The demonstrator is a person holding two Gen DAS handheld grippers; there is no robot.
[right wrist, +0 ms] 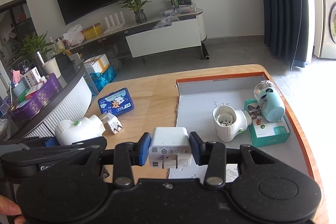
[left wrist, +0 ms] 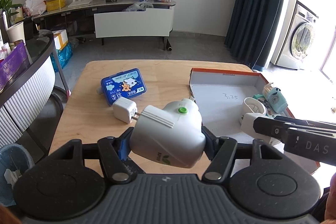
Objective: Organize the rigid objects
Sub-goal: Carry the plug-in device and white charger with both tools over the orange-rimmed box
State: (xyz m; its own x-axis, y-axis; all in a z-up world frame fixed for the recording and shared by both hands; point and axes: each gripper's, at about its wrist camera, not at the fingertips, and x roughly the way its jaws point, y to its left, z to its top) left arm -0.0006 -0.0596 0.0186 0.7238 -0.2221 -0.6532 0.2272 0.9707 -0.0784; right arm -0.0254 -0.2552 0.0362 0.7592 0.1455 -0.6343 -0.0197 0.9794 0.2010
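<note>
Over the wooden desk (left wrist: 88,119), the left gripper (left wrist: 166,140) has its fingers (left wrist: 122,146) clamped on a white plug-in vaporizer (left wrist: 168,135); the right gripper (right wrist: 170,148) pinches a white charger (right wrist: 170,146) beside the shallow cardboard box (right wrist: 220,85).

Both tongs, left (left wrist: 166,143) and right (right wrist: 170,149), clamped, angled downward.

Two white plug-in vaporizers show: one (left wrist: 168,133) above the wooden table, one (right wrist: 229,123) in the orange-rimmed box (right wrist: 298,119). Two white chargers (right wrist: 169,146) (right wrist: 112,123), one blue case (right wrist: 116,104), one teal carton (right wrist: 271,133) and one pale blue bottle (right wrist: 269,104) complete the count.
</note>
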